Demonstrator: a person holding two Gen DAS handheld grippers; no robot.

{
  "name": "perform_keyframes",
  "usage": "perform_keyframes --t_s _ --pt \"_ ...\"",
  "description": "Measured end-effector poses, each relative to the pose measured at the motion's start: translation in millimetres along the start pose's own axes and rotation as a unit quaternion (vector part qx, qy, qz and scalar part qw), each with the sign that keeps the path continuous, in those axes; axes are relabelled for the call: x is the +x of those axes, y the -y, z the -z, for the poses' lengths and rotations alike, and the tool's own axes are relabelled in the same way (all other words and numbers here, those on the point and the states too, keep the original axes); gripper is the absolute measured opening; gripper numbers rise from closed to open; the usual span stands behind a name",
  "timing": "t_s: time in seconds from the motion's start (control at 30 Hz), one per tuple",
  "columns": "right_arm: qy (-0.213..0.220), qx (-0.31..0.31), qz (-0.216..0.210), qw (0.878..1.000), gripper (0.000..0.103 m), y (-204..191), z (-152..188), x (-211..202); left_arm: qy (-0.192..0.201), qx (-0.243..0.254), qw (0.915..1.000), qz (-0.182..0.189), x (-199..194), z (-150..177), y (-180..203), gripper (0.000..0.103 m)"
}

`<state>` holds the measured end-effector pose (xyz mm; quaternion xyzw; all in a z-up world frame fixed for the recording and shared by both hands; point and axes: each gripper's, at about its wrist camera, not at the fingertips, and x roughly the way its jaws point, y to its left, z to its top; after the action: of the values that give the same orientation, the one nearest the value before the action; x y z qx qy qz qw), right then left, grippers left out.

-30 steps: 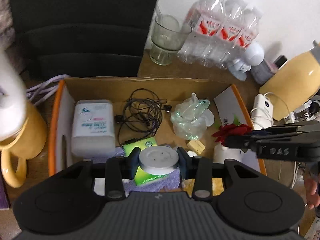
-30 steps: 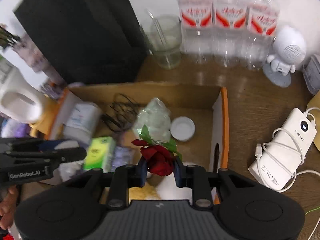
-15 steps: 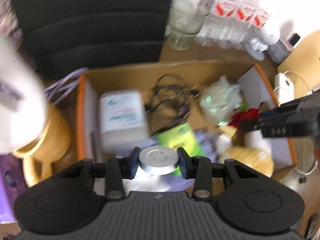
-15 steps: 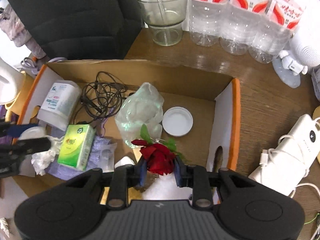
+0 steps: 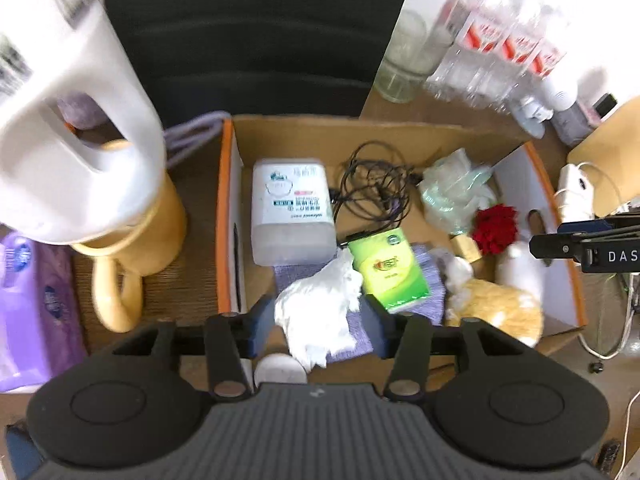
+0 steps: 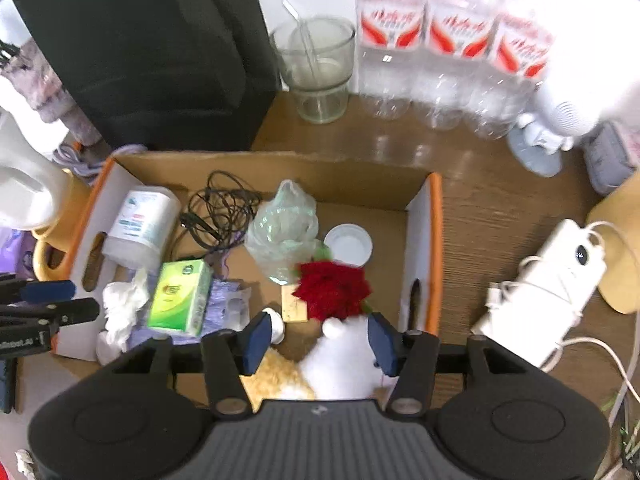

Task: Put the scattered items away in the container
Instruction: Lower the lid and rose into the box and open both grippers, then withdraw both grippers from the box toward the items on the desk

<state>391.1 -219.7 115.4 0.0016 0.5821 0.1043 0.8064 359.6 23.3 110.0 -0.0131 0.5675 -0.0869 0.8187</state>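
Cardboard box point(image 6: 424, 240) with orange-edged flaps, sitting open on the wooden desk point(image 6: 492, 184) in front of a black chair back point(image 6: 152, 52). Inside, from its left: white wipes tub point(image 5: 292, 210) lying on its side, tangled black earphones point(image 5: 376, 188), crumpled clear plastic bag point(image 6: 286, 232), white lid point(image 6: 347, 243) flat on the floor of the box. Nearer the front: green tissue pack point(image 5: 388, 276) on a purple cloth point(image 5: 434, 280), crumpled white tissue point(image 5: 320, 312), red rose point(image 6: 334, 290) lying loose beside a small tan block point(image 6: 294, 307), white-and-yellow plush toy point(image 6: 340, 360). Left gripper point(image 5: 316, 326) hanging over the near left part, jaws just spread apart, tissue between them but clear of both pads; silver disc point(image 5: 280, 368) lying below, released. Right gripper point(image 6: 318, 336) over the near right part, jaws likewise just widened, rose let go and resting ahead of the pads, plush showing between them untouched. Outside the box: yellow mug point(image 5: 132, 248) and white jug point(image 5: 68, 128) on the left, glass cup point(image 6: 316, 72) and three water bottles point(image 6: 452, 52) behind, white power bank point(image 6: 548, 280) with its cable on the right.
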Motion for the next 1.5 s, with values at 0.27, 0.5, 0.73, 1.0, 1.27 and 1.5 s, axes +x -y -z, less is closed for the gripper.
perform_keyframes --t_s 0.27,0.5,0.73,1.0,1.27,1.5 --pt "0.039 -0.010 0.008 0.999 0.059 -15 19 -70 0.049 -0.006 0.9988 0.000 -78 13 12 0.074" --pt "0.050 -0.013 0.009 0.999 0.068 -26 42 -90 0.060 0.001 0.9981 -0.007 -89 31 23 0.086" --pt "0.098 -0.004 0.004 0.995 0.080 -31 56 -89 0.141 -0.007 0.9876 -0.070 -89 50 29 0.097" --pt "0.221 -0.025 0.038 0.974 0.081 -40 104 -54 0.296 0.000 0.9504 -0.097 -58 109 57 0.097" --pt "0.362 -0.029 0.018 0.932 0.082 -44 165 -42 0.406 -0.013 0.9123 -0.051 -41 150 64 0.103" --pt "0.396 -0.014 0.009 0.918 0.082 -38 187 -40 0.442 -0.012 0.8949 -0.061 -37 170 56 0.103"
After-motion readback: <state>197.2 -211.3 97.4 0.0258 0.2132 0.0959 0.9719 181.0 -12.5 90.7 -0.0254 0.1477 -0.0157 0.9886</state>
